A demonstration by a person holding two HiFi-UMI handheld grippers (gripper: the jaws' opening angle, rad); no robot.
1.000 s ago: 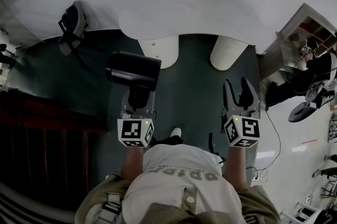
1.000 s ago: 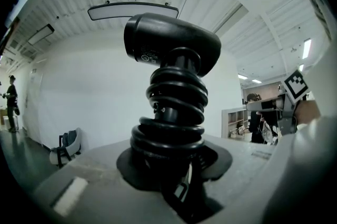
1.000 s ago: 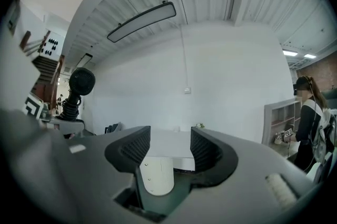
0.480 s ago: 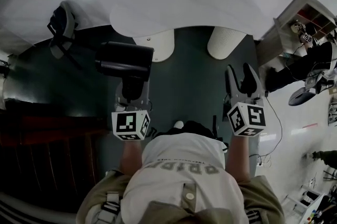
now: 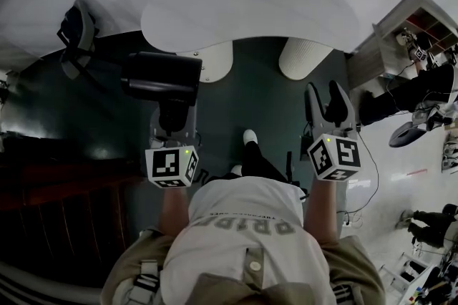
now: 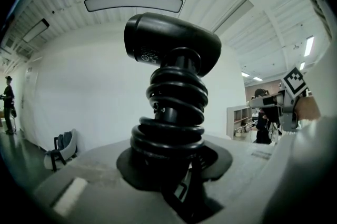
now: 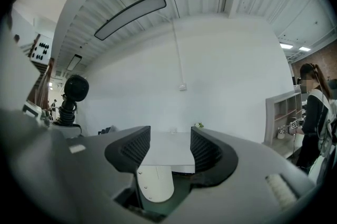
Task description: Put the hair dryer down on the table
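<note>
We noted the left gripper [image 5: 172, 127] with jaws pinching the black hair dryer [image 5: 161, 78] by its cord-wrapped handle, near the white table [image 5: 250, 10]; right gripper [image 5: 328, 100] jaws stood spread.

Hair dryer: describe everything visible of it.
The hair dryer is matte black, with a short, thick barrel bearing a small printed label. Its cord is wound in coils round the handle. The left gripper clamps the handle's lower end, holding it upright in the air, short of the white table.
</note>
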